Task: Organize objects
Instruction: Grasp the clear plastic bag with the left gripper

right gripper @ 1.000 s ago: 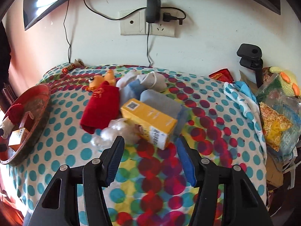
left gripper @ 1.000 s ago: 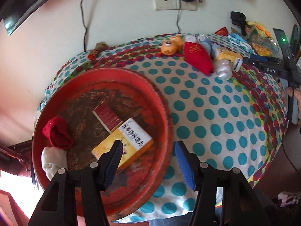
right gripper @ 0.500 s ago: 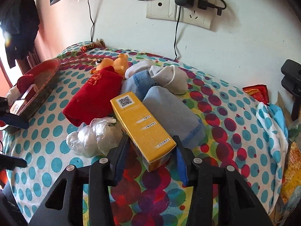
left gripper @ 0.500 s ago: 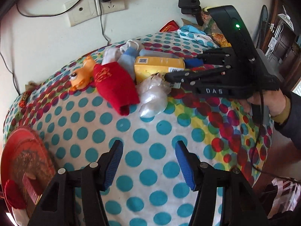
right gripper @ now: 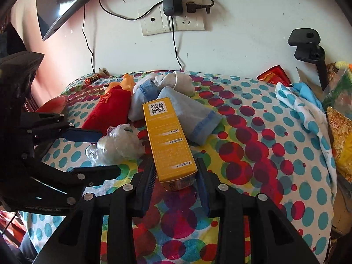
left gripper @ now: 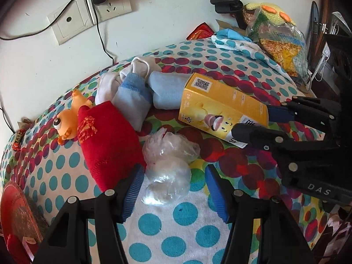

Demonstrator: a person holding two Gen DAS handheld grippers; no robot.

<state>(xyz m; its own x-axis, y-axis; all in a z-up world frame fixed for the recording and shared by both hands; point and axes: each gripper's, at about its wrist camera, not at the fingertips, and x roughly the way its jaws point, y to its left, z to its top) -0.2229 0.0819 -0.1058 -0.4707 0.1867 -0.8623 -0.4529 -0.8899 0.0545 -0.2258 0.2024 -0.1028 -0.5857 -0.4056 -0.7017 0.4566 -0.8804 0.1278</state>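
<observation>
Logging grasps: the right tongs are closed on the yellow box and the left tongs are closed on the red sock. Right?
Partly. The right tongs do grip the yellow box, but the left wrist view shows the left tongs open around the plastic bag, not on the red sock.

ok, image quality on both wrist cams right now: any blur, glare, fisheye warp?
Left wrist: sharp, no motion blur; specular glare on the crumpled plastic bag; wall socket tilted and bowed by the fisheye. Right wrist: yellow box crisp, its small print unreadable; bright reflection on the curved dark panel top left; black vignette at the corners.
</observation>
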